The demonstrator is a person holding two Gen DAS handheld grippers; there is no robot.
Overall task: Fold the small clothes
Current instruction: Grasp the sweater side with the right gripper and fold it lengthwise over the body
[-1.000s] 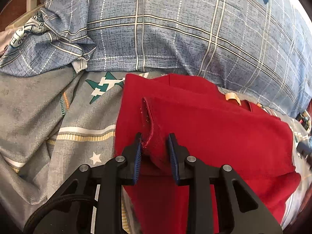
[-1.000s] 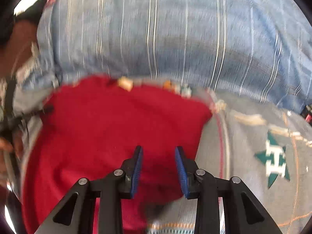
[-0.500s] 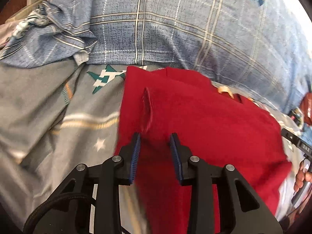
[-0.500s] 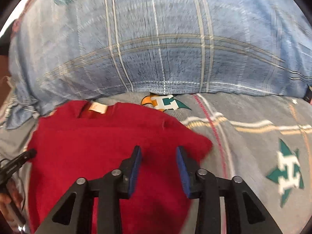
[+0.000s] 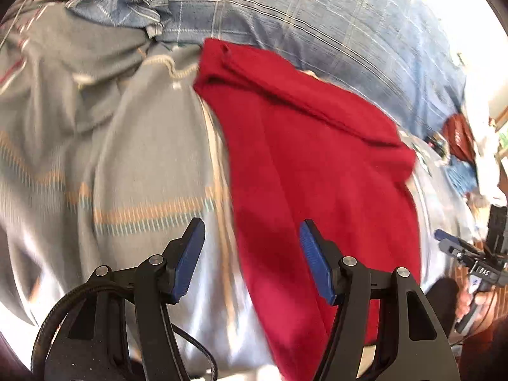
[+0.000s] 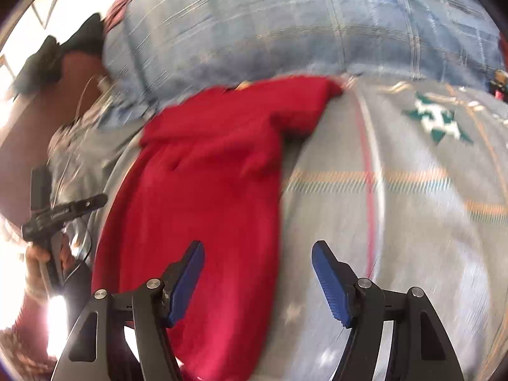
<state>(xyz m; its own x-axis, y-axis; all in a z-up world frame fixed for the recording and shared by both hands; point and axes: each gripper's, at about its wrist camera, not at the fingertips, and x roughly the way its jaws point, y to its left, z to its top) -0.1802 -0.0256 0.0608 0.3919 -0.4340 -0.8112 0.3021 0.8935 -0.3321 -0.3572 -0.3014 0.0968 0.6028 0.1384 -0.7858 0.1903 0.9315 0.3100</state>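
A red garment lies on the grey bedsheet, both sleeves folded in over its body. It also shows in the right wrist view, stretching toward the near edge. My left gripper is open and empty, above the garment's left edge near its lower part. My right gripper is open and empty, above the garment's right edge. Neither gripper touches the cloth. Both views are blurred by motion.
A blue plaid pillow lies behind the garment; it also shows in the right wrist view. Crumpled blue cloth sits at the far left. Each gripper shows in the other's view.
My left gripper let go of the folded sleeve. Both grippers opened wide and pulled back toward the garment's lower part.
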